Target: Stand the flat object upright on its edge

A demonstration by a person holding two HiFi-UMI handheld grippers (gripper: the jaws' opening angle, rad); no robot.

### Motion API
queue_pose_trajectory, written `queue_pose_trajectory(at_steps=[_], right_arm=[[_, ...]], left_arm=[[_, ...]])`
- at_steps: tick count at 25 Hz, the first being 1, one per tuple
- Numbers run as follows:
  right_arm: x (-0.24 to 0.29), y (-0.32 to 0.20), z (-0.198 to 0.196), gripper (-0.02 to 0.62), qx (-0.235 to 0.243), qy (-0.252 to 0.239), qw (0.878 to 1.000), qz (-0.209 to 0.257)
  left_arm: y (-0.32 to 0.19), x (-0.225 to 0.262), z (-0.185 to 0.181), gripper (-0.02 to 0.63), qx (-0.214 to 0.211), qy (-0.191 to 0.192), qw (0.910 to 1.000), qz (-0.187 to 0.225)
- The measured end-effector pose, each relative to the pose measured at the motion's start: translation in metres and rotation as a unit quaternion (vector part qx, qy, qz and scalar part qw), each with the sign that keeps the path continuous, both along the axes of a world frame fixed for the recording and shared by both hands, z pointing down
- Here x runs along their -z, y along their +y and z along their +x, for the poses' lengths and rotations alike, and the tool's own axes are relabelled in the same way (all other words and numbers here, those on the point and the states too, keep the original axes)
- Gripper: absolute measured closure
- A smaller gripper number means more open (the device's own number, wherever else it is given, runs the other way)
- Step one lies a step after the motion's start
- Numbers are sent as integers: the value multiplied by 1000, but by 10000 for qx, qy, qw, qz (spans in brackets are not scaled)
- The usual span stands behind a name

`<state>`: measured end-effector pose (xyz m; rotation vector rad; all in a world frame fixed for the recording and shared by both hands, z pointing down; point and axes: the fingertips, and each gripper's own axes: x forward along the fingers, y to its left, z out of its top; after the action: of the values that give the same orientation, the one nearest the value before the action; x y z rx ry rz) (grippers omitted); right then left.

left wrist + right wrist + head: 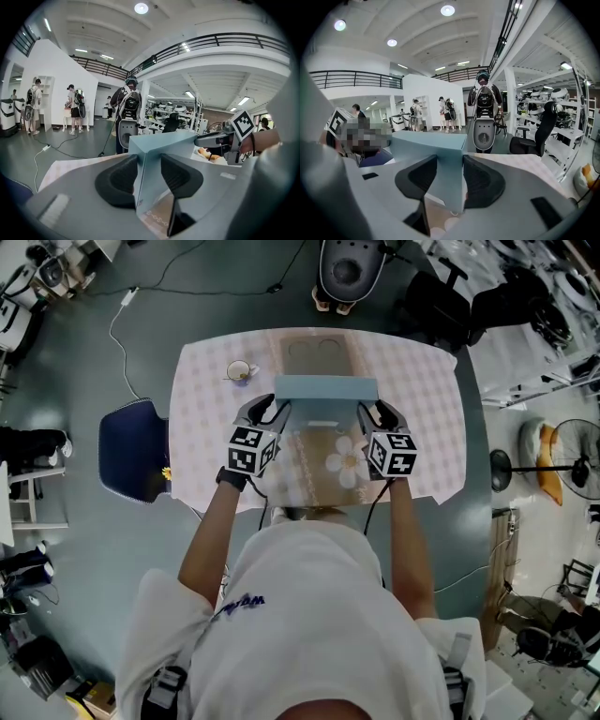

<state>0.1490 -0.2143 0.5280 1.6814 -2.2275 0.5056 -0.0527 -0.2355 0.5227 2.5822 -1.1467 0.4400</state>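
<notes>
The flat object is a light blue box with a brownish face that bears a white flower. It is off its flat side, its long blue edge uppermost, over the middle of the table. My left gripper is shut on its left end, and my right gripper is shut on its right end. In the left gripper view the box corner sits between the dark pads of the left gripper. The right gripper view shows the same for the box and the right gripper. Its lower edge is hidden.
A small cup stands on the patterned cloth at the back left. A brownish tray lies just behind the box. A blue chair is at the table's left side. Cables, a machine and people are on the floor beyond.
</notes>
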Motion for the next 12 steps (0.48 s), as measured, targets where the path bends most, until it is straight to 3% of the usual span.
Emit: queue_pose_trajectory(at_steps=[12], right_arm=[[-4, 3, 0, 398, 10, 182, 9998, 30]], left_arm=[[2, -3, -1, 445, 20, -209, 9997, 119]])
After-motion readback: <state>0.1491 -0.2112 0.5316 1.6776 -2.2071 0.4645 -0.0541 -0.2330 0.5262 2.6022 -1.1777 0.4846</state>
